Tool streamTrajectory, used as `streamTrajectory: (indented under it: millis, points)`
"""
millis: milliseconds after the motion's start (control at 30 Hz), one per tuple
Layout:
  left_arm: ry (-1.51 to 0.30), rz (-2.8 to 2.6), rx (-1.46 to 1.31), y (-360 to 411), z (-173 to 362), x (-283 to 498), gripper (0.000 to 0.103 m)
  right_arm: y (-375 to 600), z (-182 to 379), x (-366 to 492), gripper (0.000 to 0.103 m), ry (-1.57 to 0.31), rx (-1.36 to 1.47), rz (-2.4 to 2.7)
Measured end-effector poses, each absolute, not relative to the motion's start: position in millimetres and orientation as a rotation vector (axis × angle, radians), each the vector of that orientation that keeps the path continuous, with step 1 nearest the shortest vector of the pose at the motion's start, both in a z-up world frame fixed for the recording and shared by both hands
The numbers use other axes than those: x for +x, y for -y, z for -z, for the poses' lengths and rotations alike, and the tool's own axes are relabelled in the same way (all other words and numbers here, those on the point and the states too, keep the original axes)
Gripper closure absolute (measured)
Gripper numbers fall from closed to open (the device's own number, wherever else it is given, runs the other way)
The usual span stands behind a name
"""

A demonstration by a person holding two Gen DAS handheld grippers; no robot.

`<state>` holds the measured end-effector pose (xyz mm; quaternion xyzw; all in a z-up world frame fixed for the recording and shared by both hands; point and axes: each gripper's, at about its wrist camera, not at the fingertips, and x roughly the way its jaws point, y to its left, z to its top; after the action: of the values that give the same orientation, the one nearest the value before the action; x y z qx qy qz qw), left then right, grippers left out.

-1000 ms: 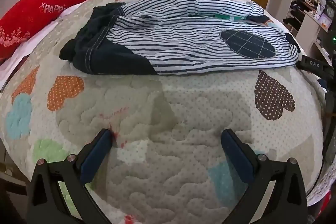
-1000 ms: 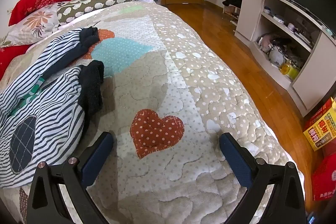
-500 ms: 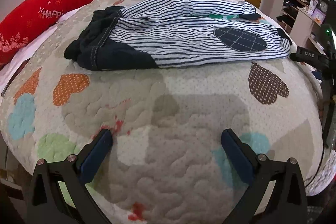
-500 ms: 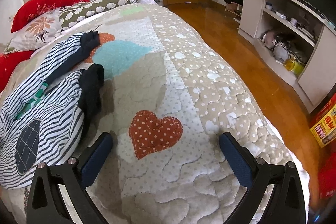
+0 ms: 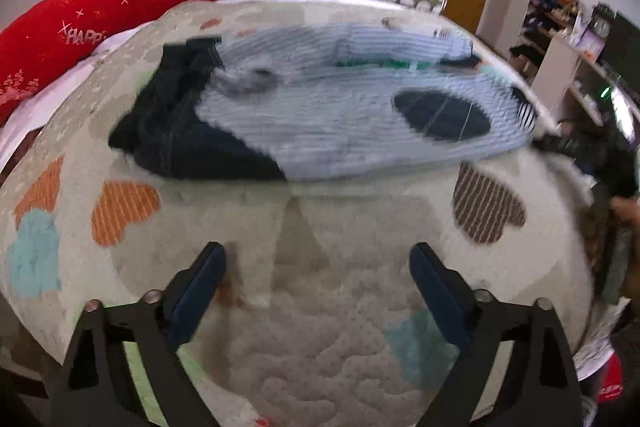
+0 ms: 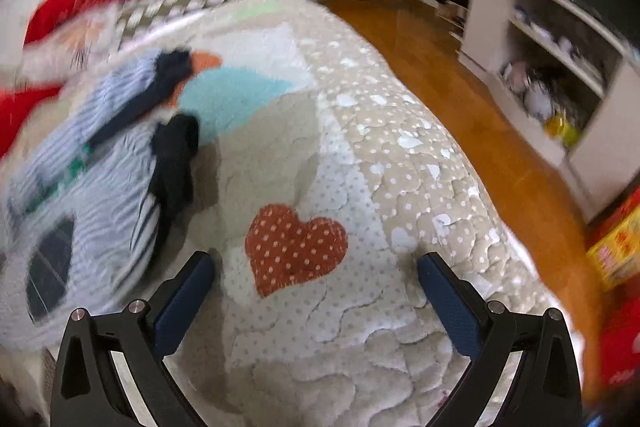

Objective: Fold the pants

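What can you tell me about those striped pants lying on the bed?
The striped pants look like soft cloth in thin dark and white stripes, with a dark waistband at one end, dark cuffs at the other and a dark oval knee patch crossed by pale stitching. A bit of green shows between the legs. They lie flat on the quilt, one leg alongside the other, somewhat rumpled. Neither pair of tongs touches them. Motion blur hides finer detail.

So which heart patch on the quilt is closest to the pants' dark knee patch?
The brown heart, just below the knee patch; the orange heart lies by the waistband.
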<state>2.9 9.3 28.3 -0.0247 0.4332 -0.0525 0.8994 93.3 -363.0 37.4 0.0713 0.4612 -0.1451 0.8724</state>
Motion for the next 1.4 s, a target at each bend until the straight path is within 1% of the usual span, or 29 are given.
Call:
streamTrajectory:
  millis: [133,233,333,367,400,433,500,567,700,833,933,1033,1233,1300,1333,1367,1400]
  points:
    - [-0.863,0.119,-0.114,-35.2,-54.9,23.6,0.012,363.9,-36.6,100.7,0.0,-0.996,0.136,0.281]
    - [-0.852,0.099,-0.164,-60.8,-69.4,45.5,0.012,371.8,-36.8,98.0,0.0,-0.967,0.189,0.255]
    - [-0.846,0.018,-0.128,-80.7,-80.3,61.7,0.012,374.7,-40.1,100.5,0.0,-1.006,0.18,0.225]
    - [-0.843,0.01,-0.116,-85.4,-83.4,64.7,0.012,375.0,-44.7,101.7,0.003,-1.021,0.166,0.211]
    - [-0.836,0.009,-0.11,-91.6,-87.9,68.5,0.012,374.9,-52.0,99.5,0.012,-1.013,0.156,0.201]
    - [-0.839,0.006,-0.098,-95.5,-88.5,72.7,0.012,374.9,-63.8,94.0,0.014,-0.975,0.145,0.199]
    - [-0.854,0.006,-0.088,-105.3,-91.5,90.2,0.012,375.4,-86.6,84.4,0.013,-0.903,0.138,0.192]
    - [-0.903,0.029,-0.087,-111.8,-88.9,113.7,0.012,373.8,-107.1,89.1,0.013,-0.876,0.145,0.156]
    - [-0.959,0.08,-0.094,-122.0,-78.2,163.3,0.012,358.0,-125.9,139.4,0.013,-0.93,0.137,0.038]
    - [-0.994,0.095,-0.147,-133.3,-72.9,205.0,0.012,330.9,-118.3,201.5,0.013,-0.967,0.06,-0.015]
    - [-1.012,0.17,-0.165,-131.2,-73.0,233.4,0.012,314.8,-105.7,247.2,0.013,-1.007,0.054,-0.042]
    - [-1.102,0.235,-0.119,-125.6,-52.6,268.3,0.012,306.7,-91.9,286.9,0.013,-1.061,0.09,-0.073]
    - [-1.211,0.375,-0.109,-110.9,-22.0,304.9,0.012,304.2,-64.3,337.1,0.013,-1.167,0.114,-0.095]
    - [-1.242,0.38,-0.038,-94.6,-14.4,308.3,0.012,295.1,-53.3,346.7,0.013,-1.216,0.085,-0.113]
    - [-1.237,0.366,0.019,-86.2,-13.2,305.7,0.026,287.7,-48.8,349.0,0.016,-1.236,0.06,-0.123]
    - [-1.228,0.35,0.062,-81.5,-13.4,304.0,0.039,280.7,-46.7,349.5,0.033,-1.244,0.036,-0.139]
    - [-1.213,0.352,0.1,-77.1,-15.5,300.1,0.064,271.7,-45.7,348.5,0.067,-1.246,-0.013,-0.138]
